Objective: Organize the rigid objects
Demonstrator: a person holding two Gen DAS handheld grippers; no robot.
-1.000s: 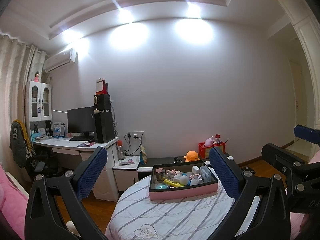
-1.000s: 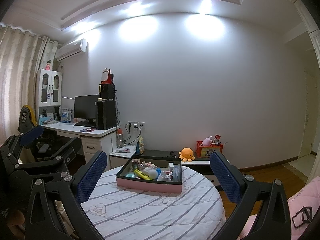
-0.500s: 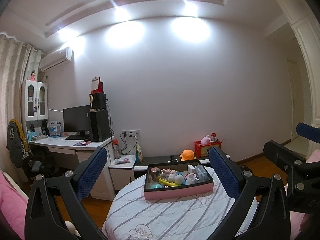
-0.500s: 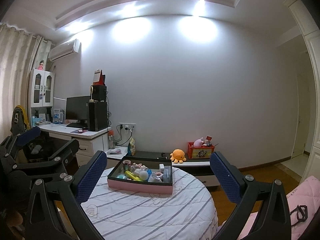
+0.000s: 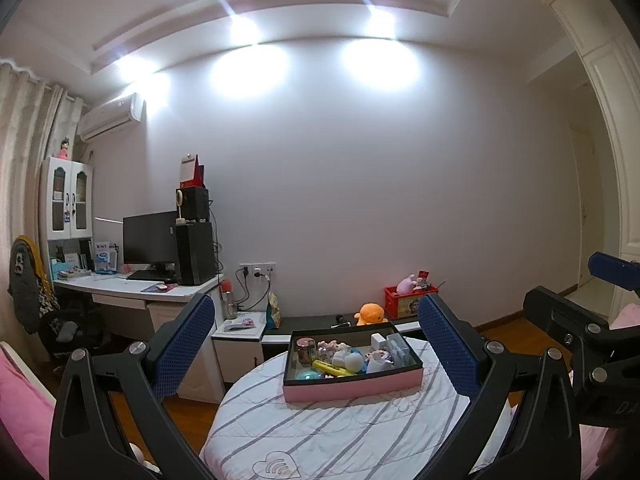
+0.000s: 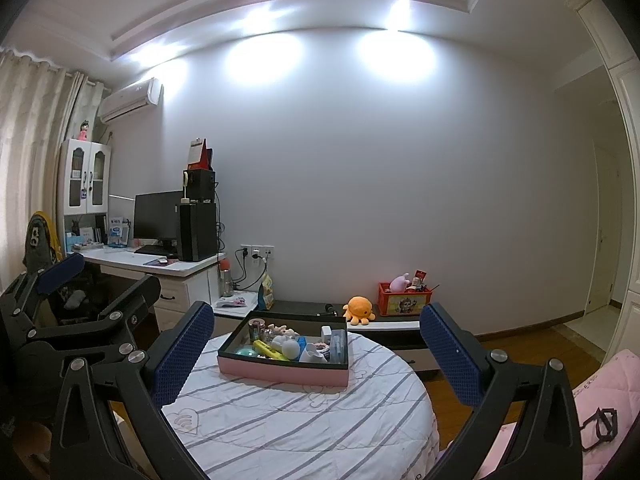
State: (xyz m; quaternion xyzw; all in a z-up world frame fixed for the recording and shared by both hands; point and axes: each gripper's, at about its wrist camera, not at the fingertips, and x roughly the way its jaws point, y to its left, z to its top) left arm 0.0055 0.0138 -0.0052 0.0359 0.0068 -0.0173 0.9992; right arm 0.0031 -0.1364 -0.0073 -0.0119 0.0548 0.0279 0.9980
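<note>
A pink box with a black inside (image 5: 352,387) stands on the far side of a round table with a striped white cloth (image 5: 320,432). It holds several small things: a jar, a yellow marker, white pieces, a teal ball. It also shows in the right wrist view (image 6: 280,372). My left gripper (image 5: 316,348) is open and empty, held well short of the box. My right gripper (image 6: 316,348) is open and empty too, on the right side of the table (image 6: 304,420). Each gripper shows at the edge of the other's view.
A white desk (image 5: 140,292) with a monitor and black speakers stands at the left. A low cabinet along the wall carries an orange plush (image 5: 370,314) and a red crate (image 5: 410,300). Pink bedding (image 6: 600,396) lies at the right.
Both views have tilted up a little, so the table and box sit lower in frame. The box has shifted slightly left in the left view. Both grippers stay open.
</note>
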